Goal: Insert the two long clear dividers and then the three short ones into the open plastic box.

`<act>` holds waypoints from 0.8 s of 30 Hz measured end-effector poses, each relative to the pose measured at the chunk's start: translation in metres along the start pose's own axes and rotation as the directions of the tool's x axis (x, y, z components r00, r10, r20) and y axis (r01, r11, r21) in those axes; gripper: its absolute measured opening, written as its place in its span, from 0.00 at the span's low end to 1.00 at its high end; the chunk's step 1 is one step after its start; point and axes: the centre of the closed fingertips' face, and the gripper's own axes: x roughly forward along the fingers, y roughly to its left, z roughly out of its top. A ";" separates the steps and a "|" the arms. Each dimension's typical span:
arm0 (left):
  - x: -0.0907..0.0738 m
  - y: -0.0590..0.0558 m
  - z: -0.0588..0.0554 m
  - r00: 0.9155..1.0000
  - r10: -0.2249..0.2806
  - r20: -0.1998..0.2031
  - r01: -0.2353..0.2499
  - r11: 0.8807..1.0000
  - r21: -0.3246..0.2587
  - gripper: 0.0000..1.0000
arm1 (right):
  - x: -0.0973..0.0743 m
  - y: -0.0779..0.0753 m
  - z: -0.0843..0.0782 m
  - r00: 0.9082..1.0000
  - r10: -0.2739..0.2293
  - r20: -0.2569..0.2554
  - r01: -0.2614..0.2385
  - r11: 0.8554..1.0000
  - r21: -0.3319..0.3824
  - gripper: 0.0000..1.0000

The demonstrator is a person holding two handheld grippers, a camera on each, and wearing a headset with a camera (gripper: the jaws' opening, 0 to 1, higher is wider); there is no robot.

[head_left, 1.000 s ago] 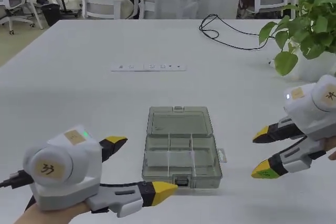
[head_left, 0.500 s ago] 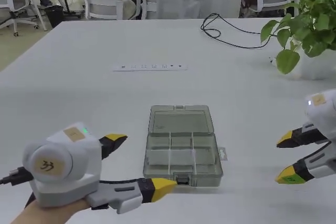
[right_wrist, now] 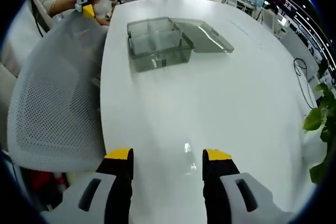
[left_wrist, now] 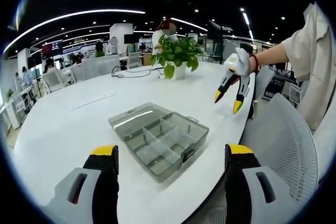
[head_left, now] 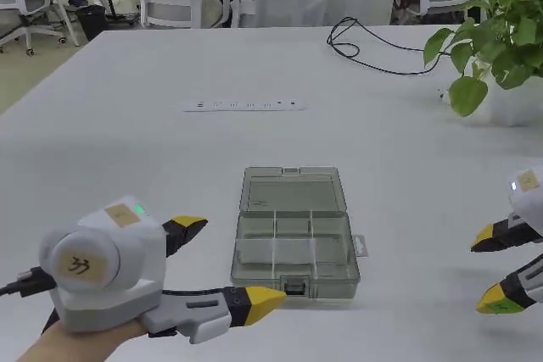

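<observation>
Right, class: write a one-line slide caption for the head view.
Divided clear box, lid open, sits on a table between the open left tongs and right tongs.

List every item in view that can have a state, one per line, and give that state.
Clear grey plastic box: open, its lid folded back flat on the white table.
Clear dividers: seated inside the box, forming compartments.
Left gripper: open, empty.
Right gripper: open, empty.
Black cable: lying loose on the table.
</observation>
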 end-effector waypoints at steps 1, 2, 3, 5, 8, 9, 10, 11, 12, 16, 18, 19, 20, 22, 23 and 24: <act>0.000 0.000 0.000 1.000 0.000 0.000 0.000 1.000 0.001 0.84 | 0.000 0.000 -0.002 1.000 0.002 -0.012 -0.002 1.000 -0.011 0.53; -0.001 0.000 0.000 1.000 0.001 0.001 -0.001 1.000 0.003 0.84 | 0.001 0.000 -0.004 1.000 0.003 -0.019 -0.003 1.000 -0.015 0.53; -0.001 0.000 0.000 1.000 0.002 0.002 -0.002 1.000 0.006 0.84 | 0.001 0.000 -0.005 1.000 0.007 -0.026 -0.008 1.000 -0.026 0.53; -0.001 0.000 0.000 1.000 0.005 0.001 -0.005 1.000 0.006 0.84 | 0.001 -0.001 -0.009 0.999 0.010 -0.044 -0.012 0.999 -0.049 0.51; -0.001 0.000 0.000 1.000 0.009 0.001 -0.009 1.000 0.008 0.83 | 0.003 -0.002 -0.013 0.998 0.011 -0.054 -0.015 0.998 -0.064 0.49; -0.001 0.000 0.000 1.000 0.009 0.001 -0.009 1.000 0.008 0.83 | 0.004 -0.002 -0.014 0.998 0.011 -0.057 -0.015 0.997 -0.071 0.48; -0.001 0.000 0.000 1.000 0.010 0.003 -0.010 1.000 0.009 0.83 | 0.005 -0.003 -0.016 0.998 0.012 -0.063 -0.017 0.997 -0.073 0.47; -0.001 0.000 0.000 1.000 0.012 0.006 -0.012 1.000 0.006 0.83 | 0.005 -0.003 -0.018 0.997 0.013 -0.073 -0.019 0.997 -0.081 0.46; -0.001 0.000 0.001 1.000 0.013 0.011 -0.013 1.000 0.000 0.82 | 0.006 -0.005 -0.022 0.996 0.010 -0.089 -0.019 0.995 -0.099 0.45; -0.001 0.001 0.001 1.000 0.016 0.011 -0.016 1.000 0.002 0.82 | 0.009 -0.005 -0.030 0.992 0.017 -0.123 -0.033 0.992 -0.125 0.43; -0.001 0.001 0.001 1.000 0.016 0.013 -0.016 1.000 -0.001 0.82 | 0.011 -0.007 -0.033 0.992 0.019 -0.125 -0.034 0.992 -0.119 0.41; 0.000 0.001 0.001 1.000 0.017 0.012 -0.017 1.000 -0.001 0.82 | 0.011 -0.008 -0.033 0.992 0.017 -0.126 -0.032 0.993 -0.117 0.41; 0.000 0.002 0.001 1.000 0.018 0.010 -0.018 1.000 0.000 0.82 | 0.011 -0.008 -0.034 0.992 0.019 -0.126 -0.034 0.993 -0.116 0.41; 0.001 0.002 0.001 1.000 0.018 0.009 -0.018 1.000 -0.003 0.82 | 0.011 -0.008 -0.033 0.992 0.026 -0.120 -0.039 0.993 -0.112 0.41; 0.001 0.002 0.001 1.000 0.018 0.010 -0.018 1.000 -0.003 0.82 | 0.012 -0.009 -0.032 0.993 0.023 -0.119 -0.036 0.993 -0.114 0.41; 0.002 0.002 0.001 1.000 0.017 0.009 -0.017 1.000 -0.002 0.81 | 0.012 -0.010 -0.032 0.993 0.023 -0.119 -0.037 0.993 -0.114 0.41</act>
